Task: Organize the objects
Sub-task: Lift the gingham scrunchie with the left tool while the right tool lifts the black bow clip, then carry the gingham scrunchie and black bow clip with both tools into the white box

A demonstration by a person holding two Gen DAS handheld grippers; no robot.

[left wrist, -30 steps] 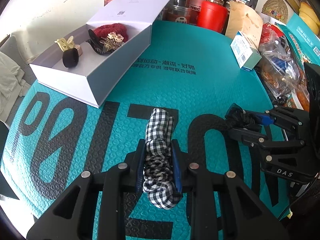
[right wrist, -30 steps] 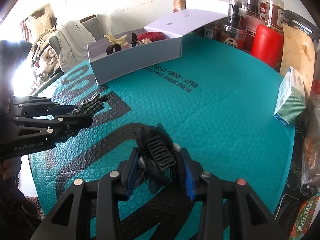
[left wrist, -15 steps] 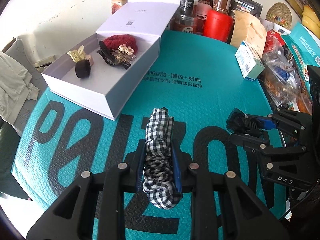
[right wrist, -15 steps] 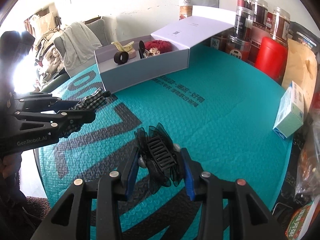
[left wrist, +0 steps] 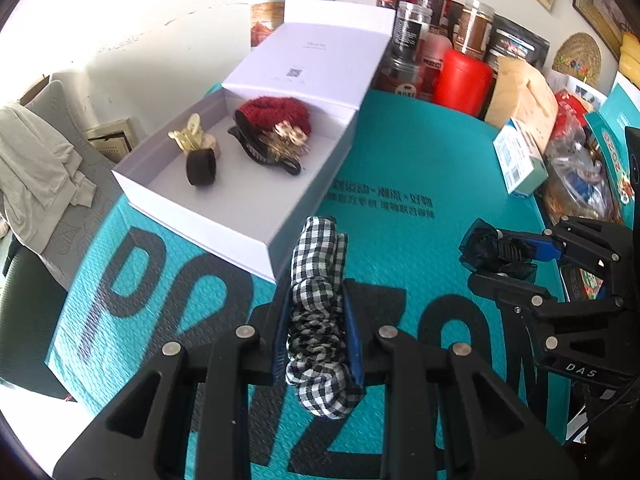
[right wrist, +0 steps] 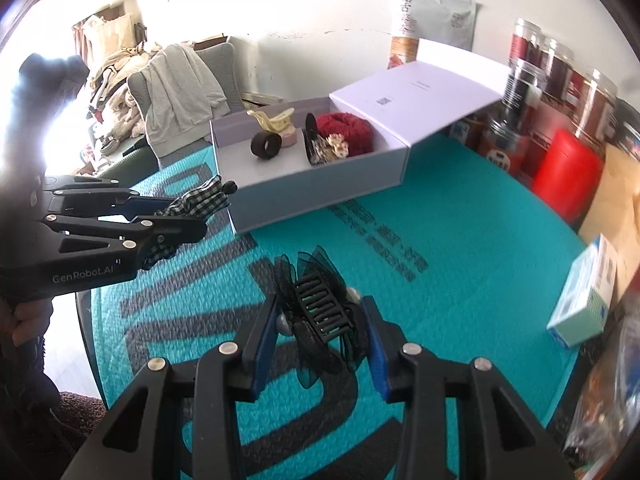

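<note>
The left claw is gripping a checked scrunchie, holding it above the teal worktop just beside the near corner of the white box at 11 o'clock. The right claw is clenching a black hair clip above the worktop.

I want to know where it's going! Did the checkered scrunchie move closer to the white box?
Yes. The left gripper, shut on the checkered scrunchie, has carried it toward the white box; in the left wrist view its tip now overlaps the box's near corner.
</note>
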